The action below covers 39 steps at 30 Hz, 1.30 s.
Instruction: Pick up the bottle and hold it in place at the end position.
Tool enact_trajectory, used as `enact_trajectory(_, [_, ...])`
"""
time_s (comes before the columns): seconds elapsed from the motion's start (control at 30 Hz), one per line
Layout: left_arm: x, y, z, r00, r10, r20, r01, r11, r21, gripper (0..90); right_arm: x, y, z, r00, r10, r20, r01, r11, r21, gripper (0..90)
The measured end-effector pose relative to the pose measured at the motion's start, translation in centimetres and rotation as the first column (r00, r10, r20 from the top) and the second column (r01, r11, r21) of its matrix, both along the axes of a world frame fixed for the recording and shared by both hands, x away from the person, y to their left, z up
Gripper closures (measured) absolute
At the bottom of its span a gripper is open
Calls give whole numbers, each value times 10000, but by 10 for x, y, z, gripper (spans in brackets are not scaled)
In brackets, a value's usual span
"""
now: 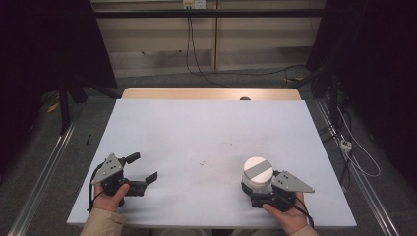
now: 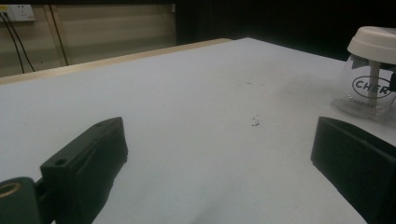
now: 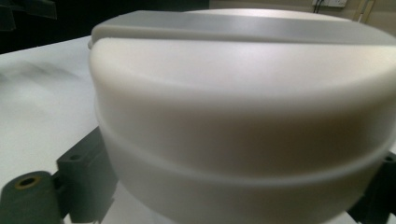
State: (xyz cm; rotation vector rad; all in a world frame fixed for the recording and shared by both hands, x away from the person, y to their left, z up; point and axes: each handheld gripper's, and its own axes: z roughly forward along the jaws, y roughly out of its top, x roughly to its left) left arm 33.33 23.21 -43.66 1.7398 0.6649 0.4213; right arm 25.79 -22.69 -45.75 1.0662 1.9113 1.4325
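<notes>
Gripping the clear glass jar with its white-and-grey lid, the right gripper jaws pinch it; the left gripper waits, jaws spread, nothing opened yet.

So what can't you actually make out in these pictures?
- Jar, left gripper view: the right edge cuts off its lettering; it reads only "CHER".
- Jar's clear body, right gripper view: hidden behind its own white lid, blurred from closeness.
- Right gripper, high view: the jar covers its jaws, so the grip is unclear.
- Marks on the table, high view: too small.
</notes>
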Motion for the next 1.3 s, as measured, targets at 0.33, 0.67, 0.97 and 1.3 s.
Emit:
enact_trajectory(0.33, [1, 0, 0, 10000, -13, 25, 13, 10000, 20, 34, 7, -4, 1, 9999, 109, 87, -110, 9999, 130, 180])
enact_trajectory(0.67, [1, 0, 0, 10000, 11, 73, -11, 10000, -1, 34, 15, -8, 10, 9990, 222, 388, -236, 9991, 365, 183])
enact_trajectory(0.97, [1, 0, 0, 10000, -22, 69, 22, 10000, -60, 35, 32, 3, 16, 9970, 483, 606, -502, 9983, 305, 183])
enact_trajectory(1.3, [1, -1, 0, 10000, -51, 69, 52, 10000, -45, 36, 46, 15, 18, 9954, 679, 678, -701, 9971, 301, 184])
